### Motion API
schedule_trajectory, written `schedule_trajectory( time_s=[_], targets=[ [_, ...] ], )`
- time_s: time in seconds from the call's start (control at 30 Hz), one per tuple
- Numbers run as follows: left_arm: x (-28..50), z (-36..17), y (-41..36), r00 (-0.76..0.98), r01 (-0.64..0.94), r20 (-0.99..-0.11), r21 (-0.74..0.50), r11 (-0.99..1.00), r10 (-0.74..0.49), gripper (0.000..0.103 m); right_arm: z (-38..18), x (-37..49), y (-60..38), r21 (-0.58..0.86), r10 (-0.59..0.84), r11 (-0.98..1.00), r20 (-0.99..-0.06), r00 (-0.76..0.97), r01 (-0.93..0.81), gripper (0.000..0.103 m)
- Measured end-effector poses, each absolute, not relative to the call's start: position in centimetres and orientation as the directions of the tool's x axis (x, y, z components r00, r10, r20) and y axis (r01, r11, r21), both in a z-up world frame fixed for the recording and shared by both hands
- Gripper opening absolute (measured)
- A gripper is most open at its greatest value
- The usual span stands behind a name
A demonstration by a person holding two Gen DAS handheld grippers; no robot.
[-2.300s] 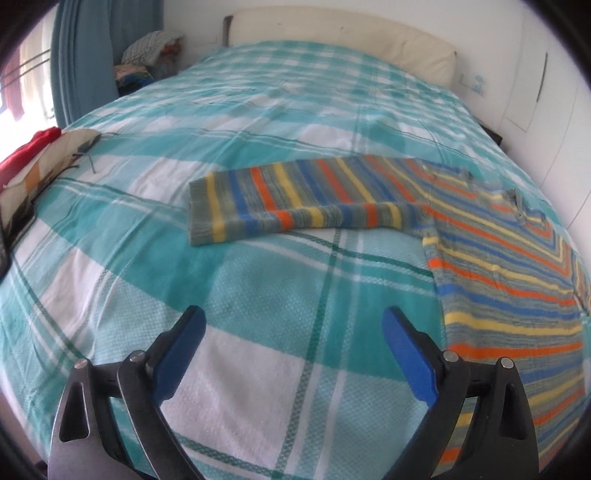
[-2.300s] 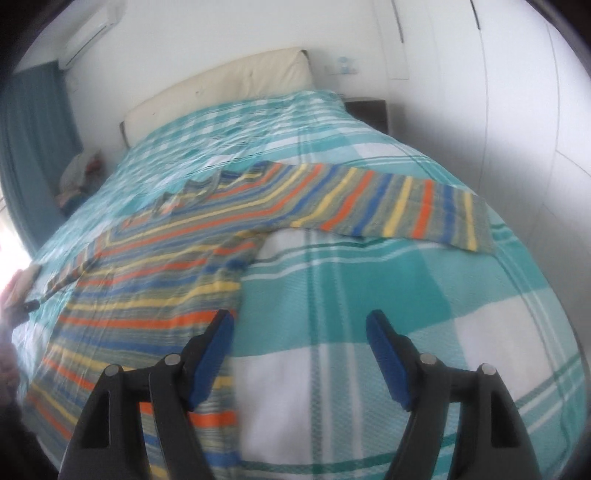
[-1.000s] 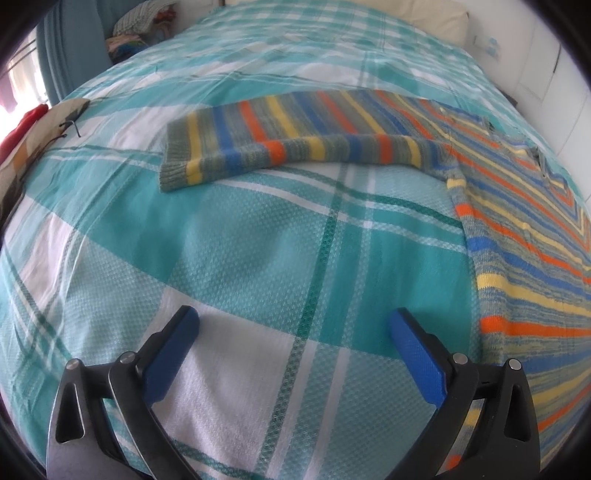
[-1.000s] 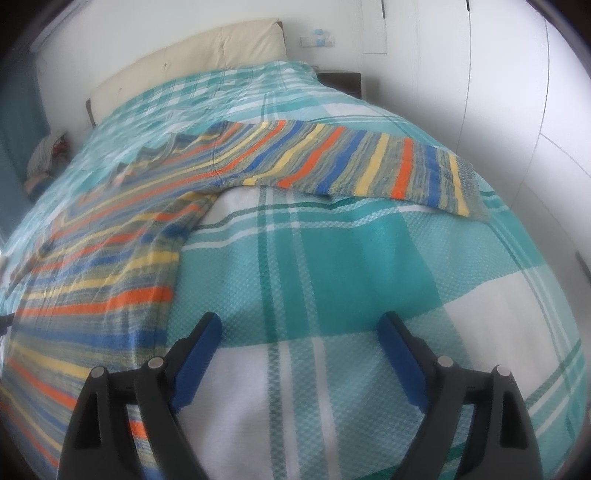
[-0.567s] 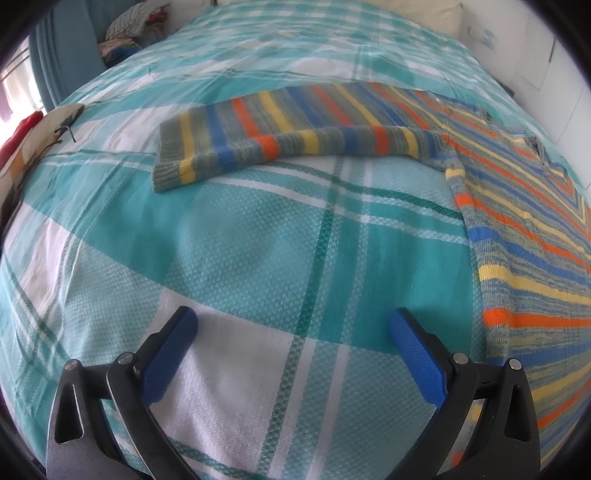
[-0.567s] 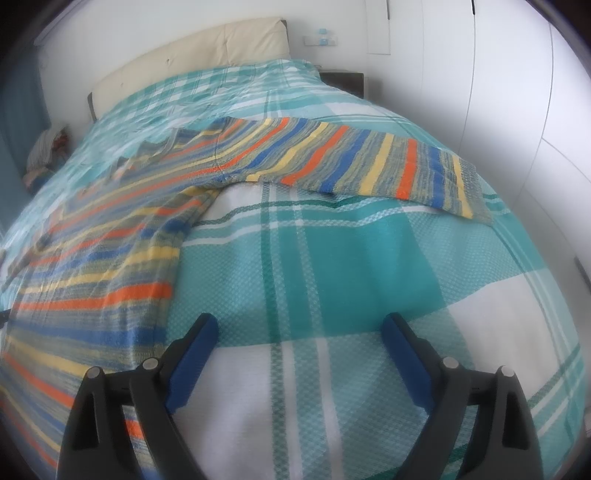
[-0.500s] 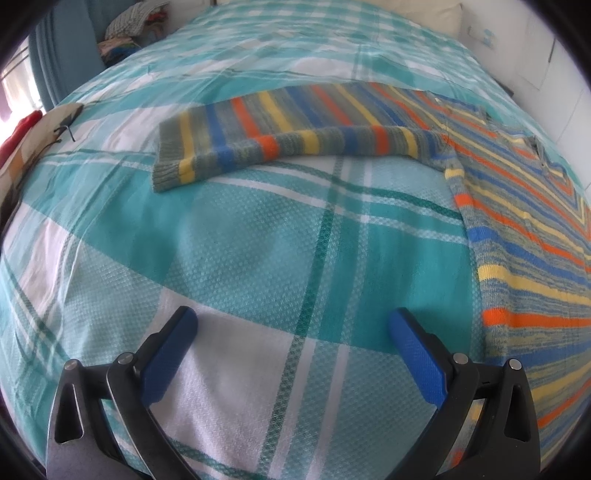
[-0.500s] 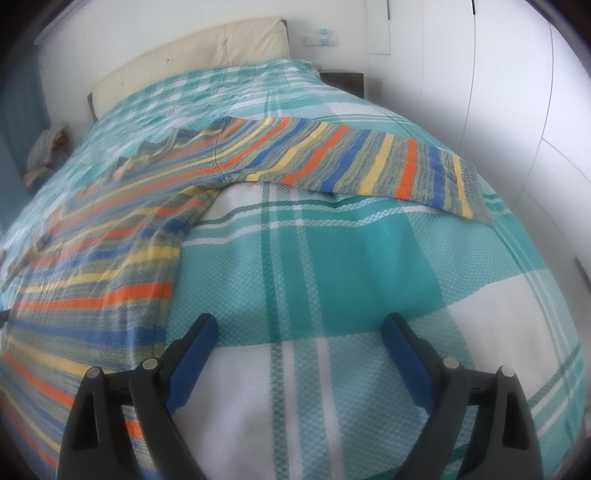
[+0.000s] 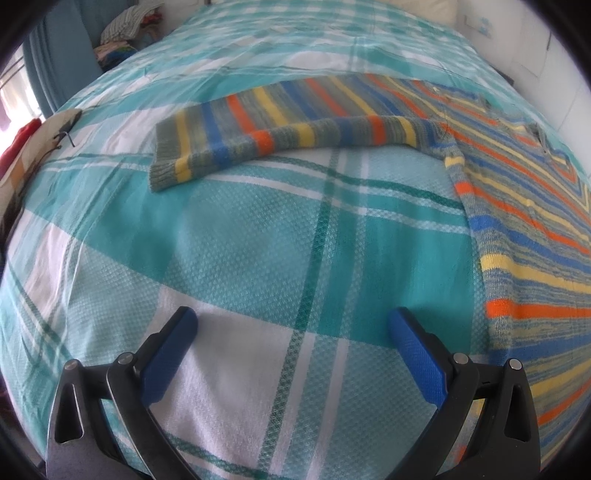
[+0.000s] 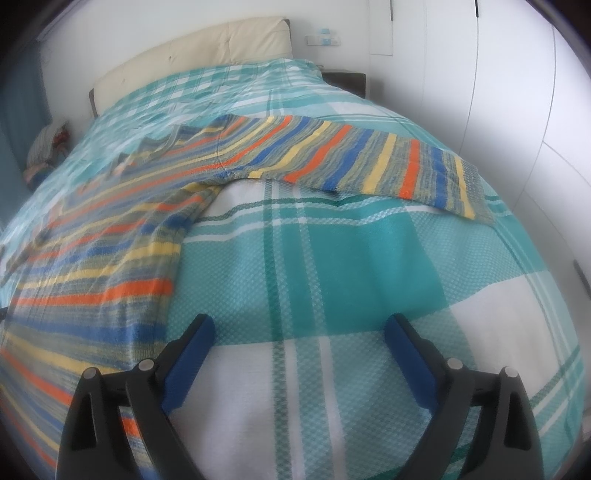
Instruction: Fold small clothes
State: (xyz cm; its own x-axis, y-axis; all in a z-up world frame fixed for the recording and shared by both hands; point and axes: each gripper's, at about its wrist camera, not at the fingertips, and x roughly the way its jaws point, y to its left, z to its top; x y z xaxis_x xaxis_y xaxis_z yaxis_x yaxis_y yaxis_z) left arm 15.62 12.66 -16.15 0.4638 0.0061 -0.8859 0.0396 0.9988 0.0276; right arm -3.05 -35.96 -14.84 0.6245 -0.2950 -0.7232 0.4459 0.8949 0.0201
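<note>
No writing is legible in either view. A striped sweater [image 9: 517, 206] lies flat on the teal plaid bedspread [image 9: 258, 240], sleeves spread. The left view shows one sleeve [image 9: 280, 125] and a clothes pile [image 9: 125, 29]; the right view shows the other sleeve [image 10: 369, 162] and the headboard [image 10: 192, 51]. Left gripper [image 9: 291, 328] and right gripper [image 10: 299, 330] are spread wide (holding nothing) above the bedspread.
</note>
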Motion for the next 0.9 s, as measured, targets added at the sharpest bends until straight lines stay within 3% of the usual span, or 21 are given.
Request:
schedule_trajectory(
  time_s=[0.4,0.57,0.73,0.9],
  targets=[
    [14.9,-15.4,12.8,0.494,0.054,-0.869,0.012,0.998,-0.016,0.102,-14.8,-3.0,-35.9,0.016,-0.295,0.896,-0.725,0.623,0.443,0.095],
    [13.8,-12.4,13.0,0.613,0.057,-0.788,-0.034,0.998,-0.062,0.102,-14.6,-3.1,-35.9,0.023,-0.294,0.894,-0.723,0.625,0.447,0.095],
    [12.8,-9.7,14.2,0.731,0.017,-0.681,-0.042,0.999,-0.041,0.102,-11.3,-4.8,-38.8,0.24,-0.175,0.877,-0.646,0.743,0.416,0.094],
    [13.4,-9.5,15.0,0.742,-0.01,-0.669,-0.074,0.997,-0.042,0.102,-6.1,-6.2,-48.2,0.438,-0.173,0.773,-0.551,0.816,0.459,0.094]
  ],
)
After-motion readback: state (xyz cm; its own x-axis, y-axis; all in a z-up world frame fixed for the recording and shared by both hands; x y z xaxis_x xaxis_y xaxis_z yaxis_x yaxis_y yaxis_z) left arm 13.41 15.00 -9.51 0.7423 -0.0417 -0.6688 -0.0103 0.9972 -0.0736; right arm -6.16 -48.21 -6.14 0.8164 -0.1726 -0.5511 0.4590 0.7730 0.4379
